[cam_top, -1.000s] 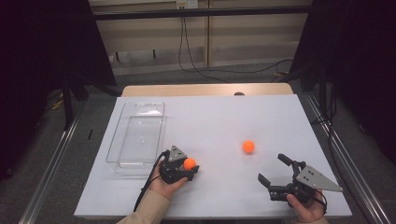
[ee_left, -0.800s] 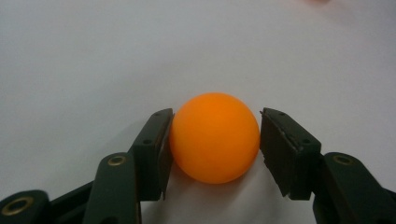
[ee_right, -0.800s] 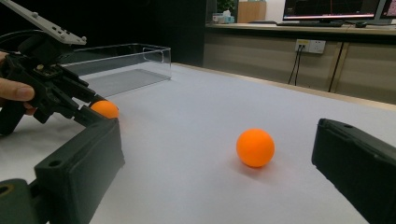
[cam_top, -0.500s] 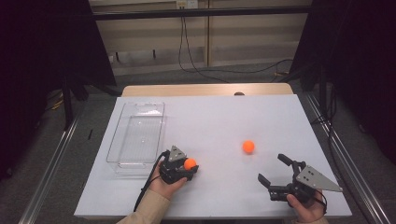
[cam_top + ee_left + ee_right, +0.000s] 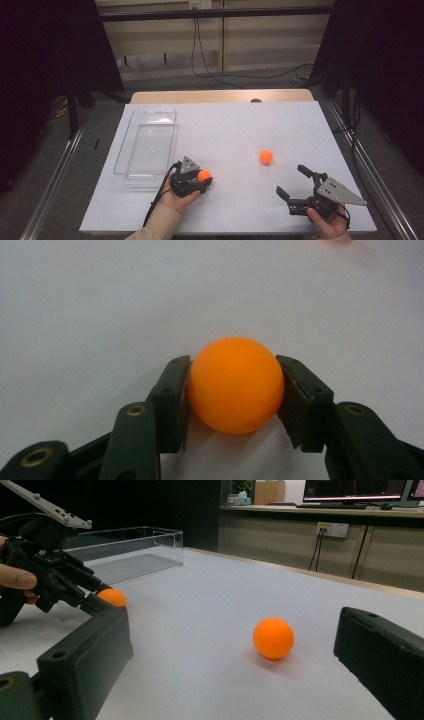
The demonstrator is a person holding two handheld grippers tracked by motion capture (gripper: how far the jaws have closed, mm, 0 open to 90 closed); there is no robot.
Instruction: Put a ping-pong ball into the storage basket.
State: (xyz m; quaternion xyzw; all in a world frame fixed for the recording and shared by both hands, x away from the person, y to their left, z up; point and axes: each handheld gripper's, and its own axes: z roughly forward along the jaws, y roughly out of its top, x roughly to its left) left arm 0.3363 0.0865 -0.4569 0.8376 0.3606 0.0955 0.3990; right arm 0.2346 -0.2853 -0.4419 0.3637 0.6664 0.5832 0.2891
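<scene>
Up close, left gripper (image 5: 233,390) clenched on orange ball (image 5: 235,384); overhead, right gripper (image 5: 296,183) agape.

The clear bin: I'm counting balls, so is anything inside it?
The clear bin looks empty; its ridged floor shows through. One orange ball sits in the left tongs, another ball on the table.
</scene>
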